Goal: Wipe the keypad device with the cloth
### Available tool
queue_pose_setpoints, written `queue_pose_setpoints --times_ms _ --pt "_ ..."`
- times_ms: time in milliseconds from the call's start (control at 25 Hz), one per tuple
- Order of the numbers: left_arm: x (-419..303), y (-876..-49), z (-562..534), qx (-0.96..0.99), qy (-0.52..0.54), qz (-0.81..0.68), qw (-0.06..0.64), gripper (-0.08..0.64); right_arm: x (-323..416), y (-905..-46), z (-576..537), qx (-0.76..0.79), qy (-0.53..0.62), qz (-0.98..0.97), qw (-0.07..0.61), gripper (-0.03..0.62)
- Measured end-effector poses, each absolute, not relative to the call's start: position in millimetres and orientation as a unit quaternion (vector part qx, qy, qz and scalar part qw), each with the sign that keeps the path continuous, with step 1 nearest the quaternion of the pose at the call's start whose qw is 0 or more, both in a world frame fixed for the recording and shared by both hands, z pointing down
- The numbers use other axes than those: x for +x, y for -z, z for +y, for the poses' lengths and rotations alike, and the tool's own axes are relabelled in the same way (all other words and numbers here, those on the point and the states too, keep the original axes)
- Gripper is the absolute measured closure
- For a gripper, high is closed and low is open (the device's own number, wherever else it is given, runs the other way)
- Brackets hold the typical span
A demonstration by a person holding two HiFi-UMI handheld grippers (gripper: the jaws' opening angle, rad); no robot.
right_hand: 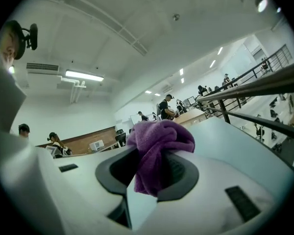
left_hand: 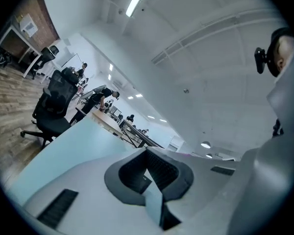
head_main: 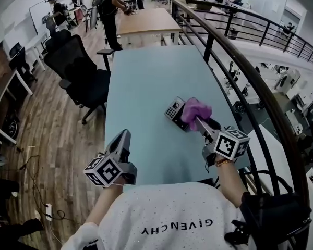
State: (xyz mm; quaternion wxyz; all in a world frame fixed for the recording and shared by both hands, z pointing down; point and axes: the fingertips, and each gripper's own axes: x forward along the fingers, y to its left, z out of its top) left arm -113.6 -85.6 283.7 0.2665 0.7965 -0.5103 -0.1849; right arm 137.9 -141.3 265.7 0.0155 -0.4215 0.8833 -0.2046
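A dark keypad device [head_main: 173,110] with pale keys lies on the light blue table [head_main: 146,98], right of centre. A bunched purple cloth [head_main: 195,111] hangs just over its right end, pinched in my right gripper [head_main: 197,120]. In the right gripper view the purple cloth [right_hand: 157,151] bulges out from between the shut jaws and the device is hidden. My left gripper [head_main: 122,136] hovers near the table's front edge, well left of the device. In the left gripper view its jaws [left_hand: 148,166] stand closed with nothing between them.
A black metal railing [head_main: 235,61] runs along the table's right side. Black office chairs [head_main: 78,72] stand at the table's left on the wooden floor. A wooden table [head_main: 146,22] and several people are farther back.
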Motion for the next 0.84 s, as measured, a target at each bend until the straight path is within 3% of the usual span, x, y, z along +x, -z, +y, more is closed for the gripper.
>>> queue_pose_setpoints --times_ms 360,840 --pt "-17.2 -304.0 -18.2 0.798 0.196 -0.499 0.276 0.548 211.1 -318.2 -69.1 -0.39 0.227 0.891 -0.042 0.492" --pt "-0.1 -312.2 19.7 0.782 0.181 -0.522 0.29 0.548 248.4 -350.5 -46.6 -0.386 0.256 0.884 -0.065 0.492"
